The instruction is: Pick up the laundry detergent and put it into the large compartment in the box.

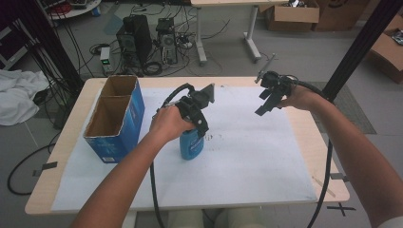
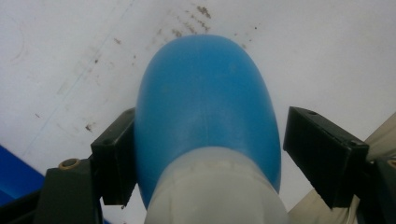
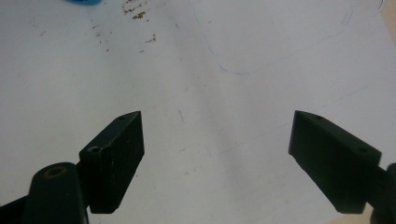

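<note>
A blue plastic bottle stands upright on the white paper sheet near the table's middle. My left gripper comes down over it from above. In the left gripper view the bottle, with its whitish neck, sits between the jaws of the left gripper: the left jaw touches its side, the right jaw stands a sliver off. My right gripper hangs open above the paper's far right part. In its own view the right gripper has nothing between its fingers, and a bit of the bottle shows at the top edge.
A tall blue cardboard box with two open compartments stands at the table's left. Brown specks and a faint pen outline mark the paper. Cables trail from both grippers over the front edge. Computers and boxes sit on the floor beyond.
</note>
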Tool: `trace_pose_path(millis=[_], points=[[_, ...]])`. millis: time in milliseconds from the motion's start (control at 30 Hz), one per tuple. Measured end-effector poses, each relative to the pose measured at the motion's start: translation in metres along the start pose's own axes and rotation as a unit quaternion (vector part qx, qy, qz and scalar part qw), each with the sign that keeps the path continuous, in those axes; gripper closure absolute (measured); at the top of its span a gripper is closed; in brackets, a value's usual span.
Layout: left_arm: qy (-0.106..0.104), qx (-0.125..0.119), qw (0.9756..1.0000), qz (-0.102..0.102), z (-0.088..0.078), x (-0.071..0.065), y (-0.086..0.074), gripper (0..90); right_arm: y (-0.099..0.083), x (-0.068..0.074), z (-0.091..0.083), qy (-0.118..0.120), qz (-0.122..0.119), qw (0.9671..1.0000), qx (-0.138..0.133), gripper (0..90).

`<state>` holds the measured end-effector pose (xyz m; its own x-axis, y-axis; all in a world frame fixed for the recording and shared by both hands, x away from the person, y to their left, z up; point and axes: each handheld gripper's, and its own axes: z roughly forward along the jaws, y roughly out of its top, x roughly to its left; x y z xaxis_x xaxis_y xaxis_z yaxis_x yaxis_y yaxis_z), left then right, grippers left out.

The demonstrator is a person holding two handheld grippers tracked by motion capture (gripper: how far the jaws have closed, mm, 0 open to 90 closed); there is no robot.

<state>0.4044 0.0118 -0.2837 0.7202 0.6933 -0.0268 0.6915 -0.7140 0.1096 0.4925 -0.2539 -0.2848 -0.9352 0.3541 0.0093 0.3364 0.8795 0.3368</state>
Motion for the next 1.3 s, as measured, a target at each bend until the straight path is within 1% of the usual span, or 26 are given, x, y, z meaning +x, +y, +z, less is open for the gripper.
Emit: trace_pose_path(millis=[100,200,333,400,433,533,700,967,1100,1300], points=[[0.0,0.0,1.0,0.0,-0.0005,0.0006,0.0,25.1,0.0001,-0.0001,0.0003,0.0,-0.002,1.0,-0.001,18.2],[-0.002,-0.001,1.0,-0.005,-0.0006,0.0008,-0.0001,25.5,0.0002,-0.0003,0.0,0.0,-0.002,1.0,-0.001,18.2],[0.0,-0.001,1.0,-0.006,-0.0005,0.002,-0.0005,25.9,0.0001,-0.0005,0.0001,0.0,0.0,1.0,-0.002,18.2],[-0.001,0.003,1.0,-0.003,-0.0011,0.0029,-0.0005,26.0,0.0003,-0.0006,0.0002,0.0,-0.001,1.0,-0.001,18.2],[-0.001,0.0,1.0,-0.007,-0.0006,0.0026,-0.0007,26.1,0.0003,-0.0005,0.0005,0.001,0.0,1.0,-0.001,18.2],[-0.001,0.0,1.0,-0.01,-0.0008,0.0032,-0.0012,26.8,0.0009,-0.0005,0.0007,0.001,0.0,1.0,-0.001,18.2],[0.002,-0.001,0.9999,-0.011,-0.0012,0.0043,-0.0019,27.4,0.0022,-0.0002,0.0015,0.002,-0.001,1.0,-0.001,18.2],[0.002,-0.002,0.9999,-0.015,-0.0016,0.005,-0.0026,30.9,0.0032,0.0,0.0022,0.002,-0.002,1.0,-0.002,18.2],[0.004,-0.005,0.9998,-0.016,-0.002,0.0044,-0.0026,35.5,0.0027,0.0003,0.0019,0.002,-0.001,1.0,-0.001,18.2],[0.008,-0.005,0.9998,-0.016,-0.0024,0.0043,-0.0026,36.8,0.002,0.0003,0.0018,0.002,0.0,1.0,-0.001,18.2]])
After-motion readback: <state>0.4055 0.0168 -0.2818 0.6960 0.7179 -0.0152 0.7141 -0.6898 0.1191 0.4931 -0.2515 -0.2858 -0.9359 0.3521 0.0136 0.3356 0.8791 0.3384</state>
